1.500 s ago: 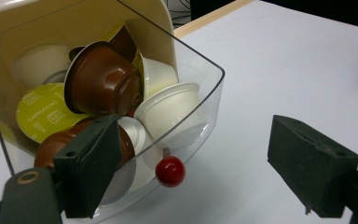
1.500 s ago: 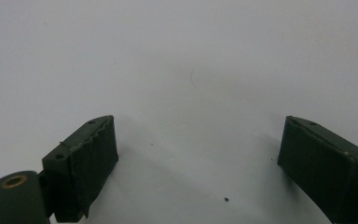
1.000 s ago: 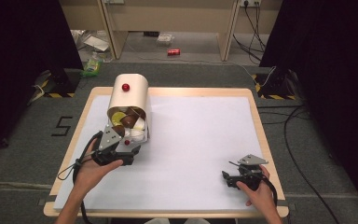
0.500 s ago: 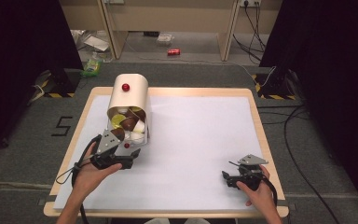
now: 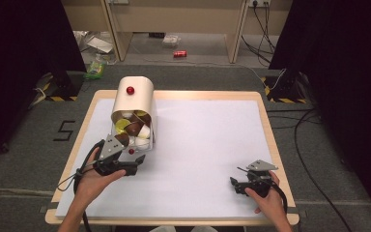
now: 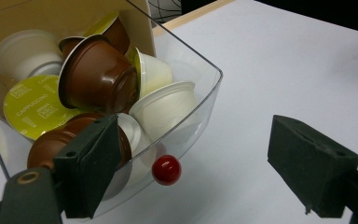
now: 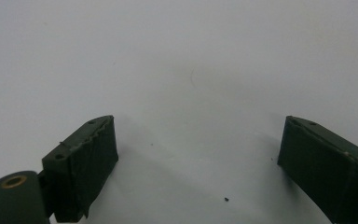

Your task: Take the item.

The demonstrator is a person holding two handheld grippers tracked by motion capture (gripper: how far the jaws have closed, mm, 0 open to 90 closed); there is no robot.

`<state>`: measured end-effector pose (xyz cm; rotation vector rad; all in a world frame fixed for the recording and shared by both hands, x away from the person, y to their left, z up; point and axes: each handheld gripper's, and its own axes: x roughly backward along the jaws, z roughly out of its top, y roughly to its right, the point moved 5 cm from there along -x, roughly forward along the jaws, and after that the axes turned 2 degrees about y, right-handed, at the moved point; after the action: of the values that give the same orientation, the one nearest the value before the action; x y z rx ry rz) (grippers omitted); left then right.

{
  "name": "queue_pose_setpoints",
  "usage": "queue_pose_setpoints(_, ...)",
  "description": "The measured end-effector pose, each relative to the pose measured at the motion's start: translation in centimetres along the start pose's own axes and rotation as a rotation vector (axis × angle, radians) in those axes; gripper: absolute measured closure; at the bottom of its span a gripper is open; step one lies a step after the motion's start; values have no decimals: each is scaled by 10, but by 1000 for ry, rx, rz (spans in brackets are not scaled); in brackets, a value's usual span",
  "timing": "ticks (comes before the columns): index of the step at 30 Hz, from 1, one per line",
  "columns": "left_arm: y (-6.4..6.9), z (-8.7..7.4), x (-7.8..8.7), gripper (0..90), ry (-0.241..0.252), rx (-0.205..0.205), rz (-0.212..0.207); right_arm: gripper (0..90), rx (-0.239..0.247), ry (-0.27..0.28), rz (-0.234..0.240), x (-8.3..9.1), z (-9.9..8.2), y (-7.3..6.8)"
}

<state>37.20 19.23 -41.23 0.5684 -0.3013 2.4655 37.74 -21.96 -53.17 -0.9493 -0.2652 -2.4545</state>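
High view: the capsule dispenser (image 5: 134, 104) stands near the left edge of the tabletop (image 5: 207, 140), toward its far left corner. It has a cream rounded hood with a red knob (image 5: 130, 90) on top. Its clear drawer (image 5: 147, 137) is out on the near side and is full of coffee capsules (image 5: 134, 128), brown, white and yellow-green.

Left gripper view: the drawer's clear front wall (image 6: 200, 100) carries a second red knob (image 6: 166, 170). A brown capsule (image 6: 100, 74) lies on top of the pile, a white one (image 6: 165, 107) rests against the wall, and a yellow-green lid (image 6: 35, 109) reads "cappuccino".

The left gripper (image 6: 205, 175) is spread wide just in front of the drawer, holding nothing. One jaw is just beside the knob at the drawer wall, the other well out over bare white tabletop.

The right gripper (image 5: 236, 184) sits near the near right corner, well apart from the dispenser, with a hand (image 5: 265, 198) around it. In the right gripper view its jaws are also wide apart and empty over the plain white surface (image 7: 182, 70).
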Motion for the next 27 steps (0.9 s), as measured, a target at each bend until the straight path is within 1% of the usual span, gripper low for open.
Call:
queue_pose_setpoints(6, -2, 1, 1, 181, 1, 11, -5, 118, 0, 0, 0, 0, 0, 0)
queue_pose_setpoints(7, -3, 3, 2, 182, 13, 17, 0, 118, -1, 0, 0, 0, 0, 0)
queue_pose_setpoints(8, -3, 3, 2, 183, 13, 17, 0, 118, -1, 0, 0, 0, 0, 0)
queue_pose_setpoints(11, -5, 9, 5, 185, 33, 15, 4, 118, -1, 0, 0, 0, 0, 0)
queue_pose_setpoints(13, -8, 15, 8, 185, 36, 4, 17, 118, -1, 0, 0, 0, 0, 0)
queue_pose_setpoints(22, -17, 22, 7, 189, 38, 5, 37, 118, -1, 0, 0, 0, 0, 0)
queue_pose_setpoints(27, -26, 27, 7, 205, 35, 1, 61, 118, 0, 0, 0, 0, 0, 0)
